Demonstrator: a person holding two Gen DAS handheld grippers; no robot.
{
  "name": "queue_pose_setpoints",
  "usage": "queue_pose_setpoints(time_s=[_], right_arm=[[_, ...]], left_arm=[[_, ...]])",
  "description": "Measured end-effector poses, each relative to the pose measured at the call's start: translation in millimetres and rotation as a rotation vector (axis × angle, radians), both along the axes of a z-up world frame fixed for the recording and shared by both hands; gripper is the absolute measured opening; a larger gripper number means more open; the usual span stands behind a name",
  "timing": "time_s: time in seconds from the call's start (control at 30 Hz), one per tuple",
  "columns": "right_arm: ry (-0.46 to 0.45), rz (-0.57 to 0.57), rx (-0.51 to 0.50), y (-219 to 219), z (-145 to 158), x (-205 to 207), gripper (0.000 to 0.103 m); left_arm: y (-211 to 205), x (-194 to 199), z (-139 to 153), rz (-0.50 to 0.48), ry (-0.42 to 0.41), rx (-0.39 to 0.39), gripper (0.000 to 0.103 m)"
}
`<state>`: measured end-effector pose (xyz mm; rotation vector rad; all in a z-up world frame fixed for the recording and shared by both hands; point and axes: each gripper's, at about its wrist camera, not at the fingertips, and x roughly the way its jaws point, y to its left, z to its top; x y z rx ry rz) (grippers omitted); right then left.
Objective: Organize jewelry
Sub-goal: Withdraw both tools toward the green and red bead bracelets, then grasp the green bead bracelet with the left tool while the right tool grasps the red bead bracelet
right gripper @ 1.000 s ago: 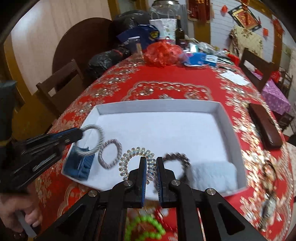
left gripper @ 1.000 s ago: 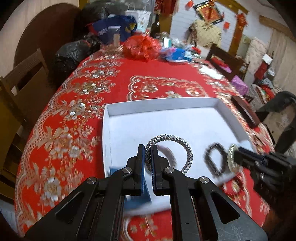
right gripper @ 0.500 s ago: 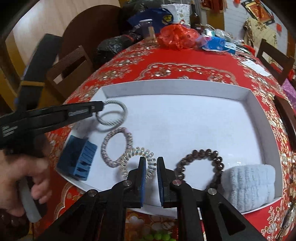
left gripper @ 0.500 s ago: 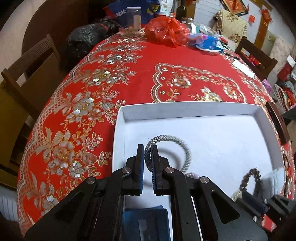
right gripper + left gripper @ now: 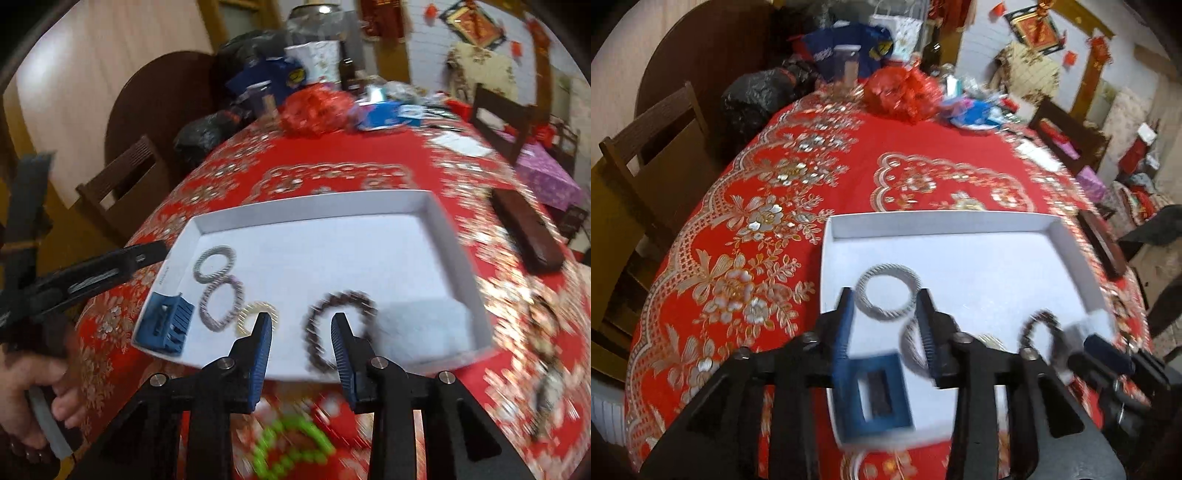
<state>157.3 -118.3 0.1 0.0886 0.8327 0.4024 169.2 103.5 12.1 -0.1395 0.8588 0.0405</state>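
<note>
Both my grippers, left (image 5: 884, 321) and right (image 5: 301, 332), just opened, empty, over white tray (image 5: 314, 206); green beads (image 5: 291, 446) appear in right view only.

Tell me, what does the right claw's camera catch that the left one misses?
Only the right view shows the green beads lying on the red cloth outside the tray, and the hand holding the left claw. Only the left view shows the right claw from the side. Both share the white tray, rope ring, blue clip and dark bead bracelet. Both claws have just been opening, nothing between them.
</note>
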Motion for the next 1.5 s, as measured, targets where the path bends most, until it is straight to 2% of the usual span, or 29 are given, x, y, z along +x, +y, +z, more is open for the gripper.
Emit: queue_pose_setpoints(time_s=[0.2, 0.27, 0.37, 0.47, 0.57, 0.63, 0.77, 0.87, 0.9, 0.97, 1.0, 1.03, 1.07, 1.17, 1.33, 1.43, 1.47, 1.5], right_arm=[[0.049, -0.147, 0.045, -63, -11, -47, 0.032], [0.092, -0.204, 0.037, -81, -22, -57, 0.032], [0.099, -0.208, 0.009, -90, -27, -66, 0.032], [0.112, -0.205, -0.020, -95, -35, -71, 0.032], [0.131, -0.193, -0.049, -97, -45, -71, 0.032], [0.138, -0.184, -0.058, -97, -49, -69, 0.032], [0.130, -0.170, -0.039, -96, -51, -64, 0.032], [0.116, -0.149, -0.016, -88, -50, -55, 0.032], [0.112, -0.138, -0.013, -84, -51, -51, 0.032], [0.103, -0.114, -0.027, -74, -52, -43, 0.032], [0.093, -0.096, -0.038, -68, -53, -38, 0.032], [0.086, -0.081, -0.048, -64, -54, -34, 0.032], [0.079, -0.064, -0.067, -59, -56, -30, 0.032], [0.064, -0.018, -0.117, -47, -65, -20, 0.032], [-0.013, 0.022, -0.202, -35, -68, -19, 0.034], [-0.007, 0.027, -0.189, -37, -70, -20, 0.034], [-0.006, 0.031, -0.194, -37, -70, -21, 0.032], [-0.005, 0.033, -0.201, -36, -69, -24, 0.025]], left_arm=[[-31, -63, 8, -0.120, -0.057, -0.001, 0.048], [-47, -84, 3, -0.174, -0.065, 0.008, 0.050], [-69, -104, -11, -0.225, -0.051, 0.003, 0.054], [-92, -104, -33, -0.273, 0.004, -0.020, 0.055], [-113, -97, -51, -0.310, 0.022, -0.004, 0.055], [-119, -88, -59, -0.302, 0.033, 0.028, 0.055], [-120, -74, -73, -0.294, 0.097, 0.023, 0.054], [-130, -77, -77, -0.328, 0.087, 0.106, 0.056], [-131, -78, -77, -0.330, 0.081, 0.113, 0.055], [-128, -81, -77, -0.325, 0.070, 0.100, 0.038], [-126, -84, -77, -0.330, 0.064, 0.093, 0.022], [-124, -85, -77, -0.332, 0.062, 0.088, 0.012], [-121, -89, -77, -0.334, 0.060, 0.083, 0.009], [-114, -103, -77, -0.345, 0.052, 0.075, 0.008], [-105, -120, -78, -0.344, 0.028, 0.047, 0.008], [-105, -120, -77, -0.341, 0.028, 0.043, 0.008], [-106, -120, -77, -0.341, 0.028, 0.046, 0.008], [-106, -120, -77, -0.341, 0.028, 0.046, 0.008]])
